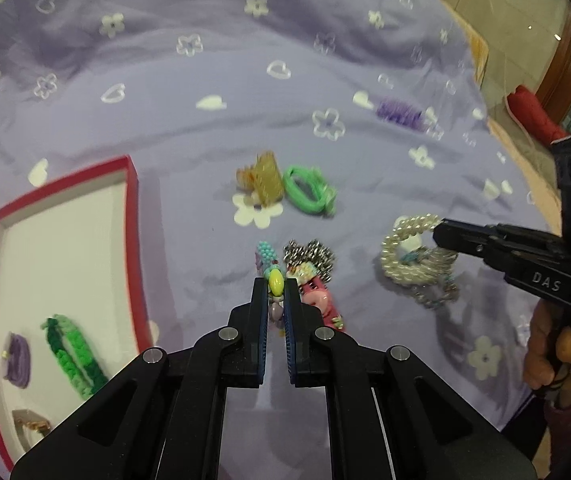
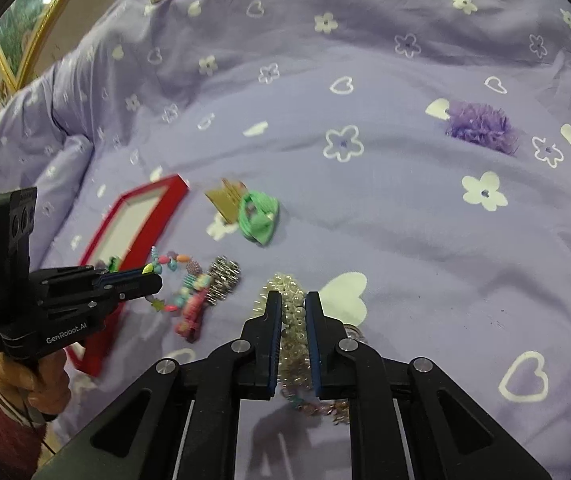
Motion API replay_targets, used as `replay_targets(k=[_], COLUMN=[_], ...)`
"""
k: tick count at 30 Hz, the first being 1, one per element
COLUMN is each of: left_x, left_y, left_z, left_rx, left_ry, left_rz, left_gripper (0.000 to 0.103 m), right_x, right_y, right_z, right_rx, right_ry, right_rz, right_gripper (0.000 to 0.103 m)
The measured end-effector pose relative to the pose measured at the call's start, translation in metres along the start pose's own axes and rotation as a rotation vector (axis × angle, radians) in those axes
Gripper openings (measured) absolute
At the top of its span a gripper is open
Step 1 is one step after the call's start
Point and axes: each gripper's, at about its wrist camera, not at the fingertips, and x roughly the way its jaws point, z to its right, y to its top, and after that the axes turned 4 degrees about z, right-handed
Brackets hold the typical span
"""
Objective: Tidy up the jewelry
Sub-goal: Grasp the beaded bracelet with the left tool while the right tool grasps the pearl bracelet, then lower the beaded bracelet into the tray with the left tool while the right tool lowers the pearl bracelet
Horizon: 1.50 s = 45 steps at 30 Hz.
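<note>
gripping two pieces, i have my left gripper (image 1: 275, 292) pinched on one colourful bead bracelet (image 1: 271, 268), my right gripper (image 2: 293, 304) clamped on one pearl bracelet (image 2: 291, 320); beyond, on the quilt (image 1: 205, 140), one green loop (image 1: 309, 190), one amber claw clip (image 1: 263, 178), one fuzzy purple scrunchie (image 2: 481, 126).

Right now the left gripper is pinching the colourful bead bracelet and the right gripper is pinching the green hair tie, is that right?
Not quite. The left gripper does pinch the colourful bead bracelet, but the right gripper is closed on the pearl bracelet, as the right wrist view shows. The green hair tie lies untouched on the bedspread.
</note>
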Motion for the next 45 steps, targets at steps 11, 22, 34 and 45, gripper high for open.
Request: replay_targets(k=[11, 22, 34, 45], left_x=[-0.041, -0.066, -0.080, -0.062], left_y=[0.003, -0.008, -0.020, -0.022], left_z=[-0.015, -0.064, -0.130, -0.181], left_rx=[-0.027, -0.108, -0.229, -0.325], left_ry=[0.007, 0.065, 0.132, 0.148], left_rz=[0.078, 0.109, 0.132, 0.105], left_gripper=[0.006, 0.006, 0.006, 0.006], right_x=[-0.014, 0.012, 0.051, 0.094], right_y=[0.011, 0.017, 0.026, 0.034], right_z=[-0.038, -0.086, -0.141, -0.187], right_rx=[-0.034, -0.061, -0.078, -0.108], right_ry=[0.038, 0.119, 0.212, 0.269], right_rz=[0.045, 0.030, 0.007, -0.036], right_gripper=[0.010, 0.010, 0.010, 0.010])
